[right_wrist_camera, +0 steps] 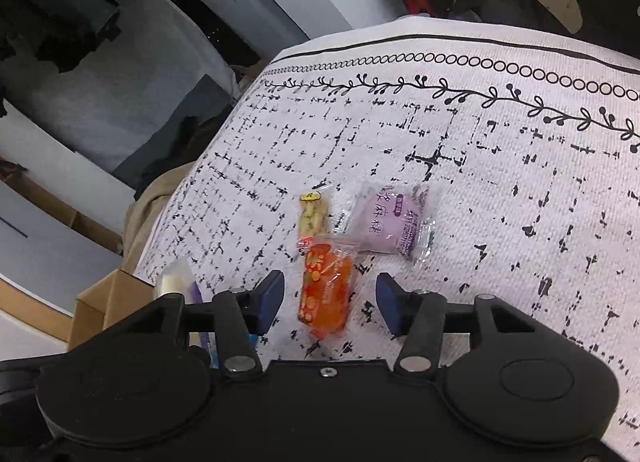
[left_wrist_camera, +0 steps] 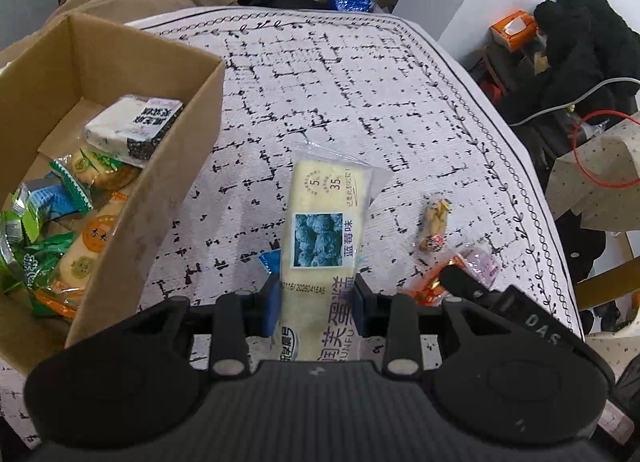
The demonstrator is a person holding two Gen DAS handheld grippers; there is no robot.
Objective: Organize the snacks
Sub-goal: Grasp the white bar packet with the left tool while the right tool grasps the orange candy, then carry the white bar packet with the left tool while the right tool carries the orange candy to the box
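My left gripper [left_wrist_camera: 318,302] is shut on a cream blueberry snack packet [left_wrist_camera: 324,218] and holds it above the patterned tablecloth [left_wrist_camera: 320,94], right of the cardboard box [left_wrist_camera: 180,166] that holds several snacks [left_wrist_camera: 80,198]. My right gripper [right_wrist_camera: 330,302] is open, its blue fingers on either side of an orange snack packet [right_wrist_camera: 326,286] lying on the cloth. A purple packet [right_wrist_camera: 394,222] and a small yellow snack stick [right_wrist_camera: 314,210] lie just beyond it. The stick [left_wrist_camera: 434,222] and purple packet [left_wrist_camera: 478,262] also show in the left wrist view.
The table's right edge [left_wrist_camera: 540,198] drops off to dark clothes, an orange box [left_wrist_camera: 514,28] and a spotted cloth [left_wrist_camera: 596,182]. Brown fabric and clutter lie behind the table. The box corner [right_wrist_camera: 108,298] sits left of my right gripper.
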